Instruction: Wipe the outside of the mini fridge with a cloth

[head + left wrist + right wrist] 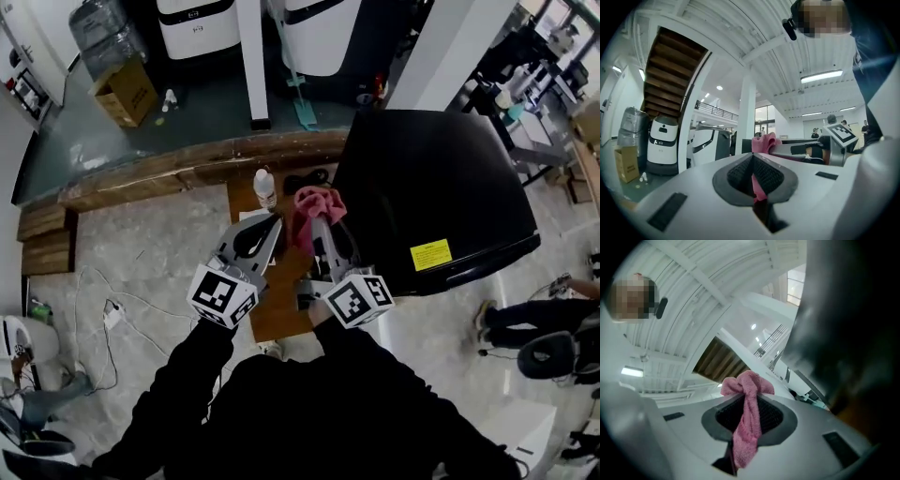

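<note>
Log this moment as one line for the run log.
right gripper: shut on pink cloth | left gripper: shut, pinching a strip of it | mini fridge: cloth beside it, contact unclear

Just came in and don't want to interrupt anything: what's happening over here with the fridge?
A person is working with a handheld gripper in each hand, next to a black mini fridge. The right claw is shut on a bunched pink cloth, held up against the fridge's left edge; whether it touches the fridge can't be told. The left claw sits close beside it, jaws together, with a sliver of pink between them that looks like part of the same cloth.
</note>
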`<state>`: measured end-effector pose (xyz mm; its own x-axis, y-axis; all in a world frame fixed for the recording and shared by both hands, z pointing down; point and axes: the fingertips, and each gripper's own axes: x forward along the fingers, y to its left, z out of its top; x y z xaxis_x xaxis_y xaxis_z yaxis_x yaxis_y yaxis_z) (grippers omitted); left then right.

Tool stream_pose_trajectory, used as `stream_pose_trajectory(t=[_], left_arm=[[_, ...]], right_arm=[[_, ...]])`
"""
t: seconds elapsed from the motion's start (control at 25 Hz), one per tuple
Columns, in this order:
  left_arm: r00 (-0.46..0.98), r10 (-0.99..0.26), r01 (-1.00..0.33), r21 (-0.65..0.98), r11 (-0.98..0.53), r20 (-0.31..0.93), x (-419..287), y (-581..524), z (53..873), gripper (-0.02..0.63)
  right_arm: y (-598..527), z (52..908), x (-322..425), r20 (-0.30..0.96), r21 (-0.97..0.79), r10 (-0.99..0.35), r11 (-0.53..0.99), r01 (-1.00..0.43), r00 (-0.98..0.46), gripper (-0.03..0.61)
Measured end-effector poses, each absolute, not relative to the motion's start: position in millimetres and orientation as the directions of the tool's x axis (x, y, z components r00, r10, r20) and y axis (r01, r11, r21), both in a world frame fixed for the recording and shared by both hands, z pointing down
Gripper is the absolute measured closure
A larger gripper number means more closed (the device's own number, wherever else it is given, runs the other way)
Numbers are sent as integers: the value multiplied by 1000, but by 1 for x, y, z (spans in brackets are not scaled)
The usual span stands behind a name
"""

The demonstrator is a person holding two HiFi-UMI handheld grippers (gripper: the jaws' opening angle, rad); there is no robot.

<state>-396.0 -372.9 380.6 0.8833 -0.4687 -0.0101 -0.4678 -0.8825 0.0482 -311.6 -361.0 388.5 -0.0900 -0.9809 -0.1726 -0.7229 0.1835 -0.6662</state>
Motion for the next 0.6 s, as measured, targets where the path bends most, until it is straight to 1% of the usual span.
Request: stream_pose_trajectory(t=[0.16, 0.32, 0.44, 0.56, 0.6], left_arm=[[927, -374, -374, 47, -926, -7, -378, -409, 381, 607], [957, -290, -289, 49, -956, -21, -356, -433, 366, 609], [968, -250, -248, 50, -967, -26, -347, -450, 357, 607], [977, -215, -215, 44, -976, -9, -340, -461, 360, 607], [979, -205, -205, 37, -978, 1, -338, -464, 364, 607]], right_arm=[[-388, 389, -275, -234, -764, -965, 107, -636, 119, 511], [-409, 382, -248, -281, -809, -925, 84, -581, 257, 511], [-423, 388, -234, -265, -858, -898, 52, -511, 352, 511], [-429, 411, -218, -184, -919, -866, -16, -394, 465, 511], [-432, 417, -213, -179, -934, -851, -10, -357, 493, 511]])
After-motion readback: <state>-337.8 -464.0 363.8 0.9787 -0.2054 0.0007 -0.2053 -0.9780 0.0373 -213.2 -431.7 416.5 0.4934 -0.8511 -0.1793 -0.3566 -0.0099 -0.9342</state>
